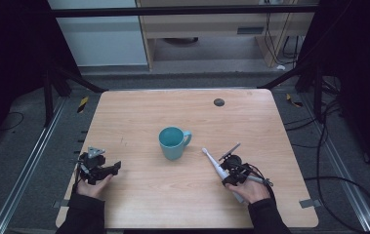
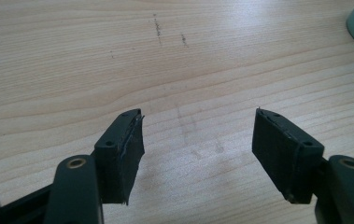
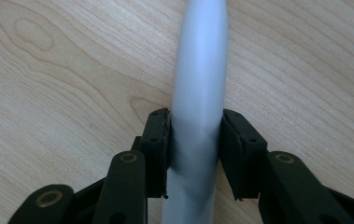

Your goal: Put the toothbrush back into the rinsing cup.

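Nearest the high view, two dark sleeves enter from the bottom edge, each hand holding a hand-held gripper over the pale wooden surface (image 1: 182,204). The left hand-held gripper (image 1: 105,170) rests low near the surface's left edge; in the left gripper view its jaws stand wide apart with bare wood grain between them (image 2: 197,135), gripping nothing. The right hand-held gripper (image 1: 227,171) sits toward the right front of the surface; in the right gripper view its jaws press against both sides of a white electric toothbrush (image 3: 198,93), clamped on the handle. From above, the toothbrush (image 1: 214,162) runs diagonally, its brush head pointing up and to the left toward the centre of the surface, its lower end hidden under the hand. A teal mug (image 1: 173,143) stands upright near the centre, handle turned to the right, just left of the brush head and apart from it. A small dark round disc (image 1: 218,102) lies near the far edge.
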{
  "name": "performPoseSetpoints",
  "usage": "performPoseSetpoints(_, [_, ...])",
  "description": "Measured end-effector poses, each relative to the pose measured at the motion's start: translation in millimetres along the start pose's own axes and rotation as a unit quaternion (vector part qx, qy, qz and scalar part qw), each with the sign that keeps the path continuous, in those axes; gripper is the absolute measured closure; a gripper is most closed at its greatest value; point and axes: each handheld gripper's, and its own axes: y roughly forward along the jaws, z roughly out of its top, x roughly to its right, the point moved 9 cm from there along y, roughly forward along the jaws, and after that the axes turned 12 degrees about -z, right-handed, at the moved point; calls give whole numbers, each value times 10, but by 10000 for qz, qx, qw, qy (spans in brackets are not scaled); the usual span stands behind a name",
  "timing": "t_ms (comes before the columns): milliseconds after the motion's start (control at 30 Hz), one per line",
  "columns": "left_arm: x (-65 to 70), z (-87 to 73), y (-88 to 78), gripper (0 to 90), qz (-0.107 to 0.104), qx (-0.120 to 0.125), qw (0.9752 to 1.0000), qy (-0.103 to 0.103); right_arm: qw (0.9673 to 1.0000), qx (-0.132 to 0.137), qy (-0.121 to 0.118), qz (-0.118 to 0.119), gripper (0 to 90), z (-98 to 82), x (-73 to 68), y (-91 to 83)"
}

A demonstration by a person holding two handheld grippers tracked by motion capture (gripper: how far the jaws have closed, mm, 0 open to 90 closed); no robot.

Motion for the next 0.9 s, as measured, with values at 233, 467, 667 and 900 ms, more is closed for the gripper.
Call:
performPoseSetpoints(233, [2, -2, 3, 335, -11, -13, 10000, -9, 10000, -62, 44, 17, 657, 6, 10, 4])
performPoseSetpoints(467, [-1, -3, 1, 337, -19, -14, 10000, -18, 9998, -86, 147, 44, 662, 8, 21, 3])
performPoseSetpoints(667, [-7, -4, -1, 338, -21, -9, 10000, -37, 9996, 0, 234, 130, 664, 5, 55, -34])
performPoseSetpoints(900, [-8, 2, -10, 339, -9, 13, 10000, -37, 9979, 502, 383, 117, 664, 97, 85, -230])
